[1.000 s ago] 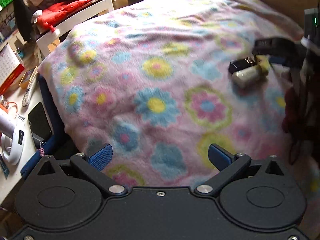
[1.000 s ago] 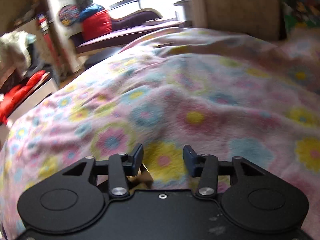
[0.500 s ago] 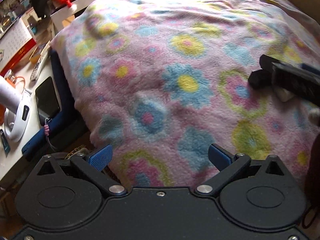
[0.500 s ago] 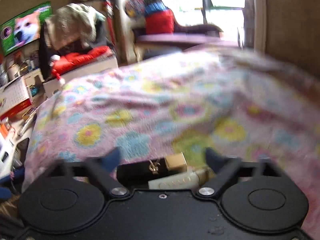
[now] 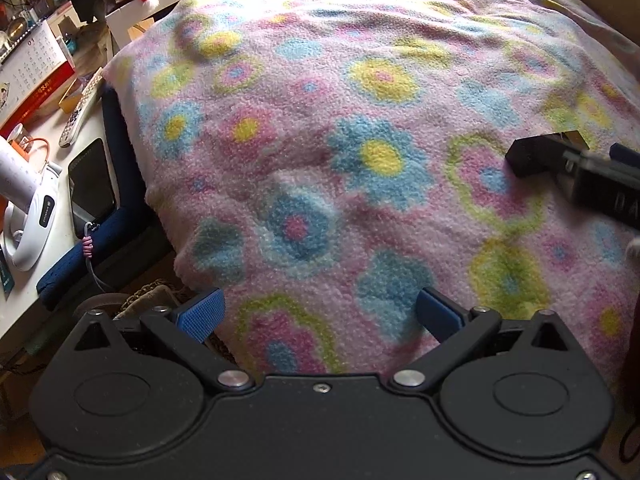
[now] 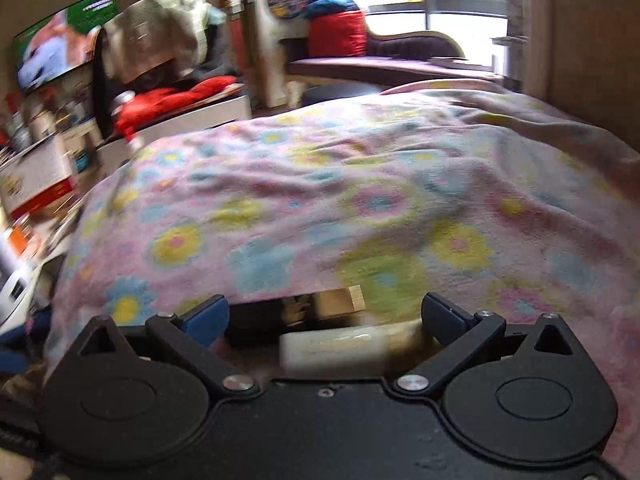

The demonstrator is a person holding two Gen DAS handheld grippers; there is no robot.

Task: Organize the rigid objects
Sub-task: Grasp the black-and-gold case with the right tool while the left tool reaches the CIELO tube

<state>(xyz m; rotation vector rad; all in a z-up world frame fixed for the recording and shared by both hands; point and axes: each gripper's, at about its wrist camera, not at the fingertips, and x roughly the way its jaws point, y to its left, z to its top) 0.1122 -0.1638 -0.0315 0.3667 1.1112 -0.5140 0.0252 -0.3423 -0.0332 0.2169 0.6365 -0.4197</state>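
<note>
Left gripper (image 5: pixel 318 312): blue-padded fingers spread wide, nothing between them, hanging over the near edge of the floral fleece blanket (image 5: pixel 360 128). Spread unchanged from a second ago; the view has dropped toward the blanket's corner, so the bedside clutter now fills more of the left margin.

Right gripper (image 6: pixel 326 316): fingers spread wide, no grip. A second ago they stood much closer together; they now bracket two objects without visibly touching either.

Black box (image 6: pixel 256 326): lies on the blanket between the right fingers, a tan or gold end (image 6: pixel 340 300) at its far side. In the left view its dark corner (image 5: pixel 536 154) shows beside the right gripper's body.

White tube (image 6: pixel 340 344): lies crosswise, just nearer the camera than the box, blurred. Half a second ago both sat in much the same spot.

Bedside surface: smartphone (image 5: pixel 90 182), remote control (image 5: pixel 80 114), desk calendar (image 5: pixel 28 76), white device (image 5: pixel 34 220).

Background: television (image 6: pixel 60 44), red cushion (image 6: pixel 176 98).
</note>
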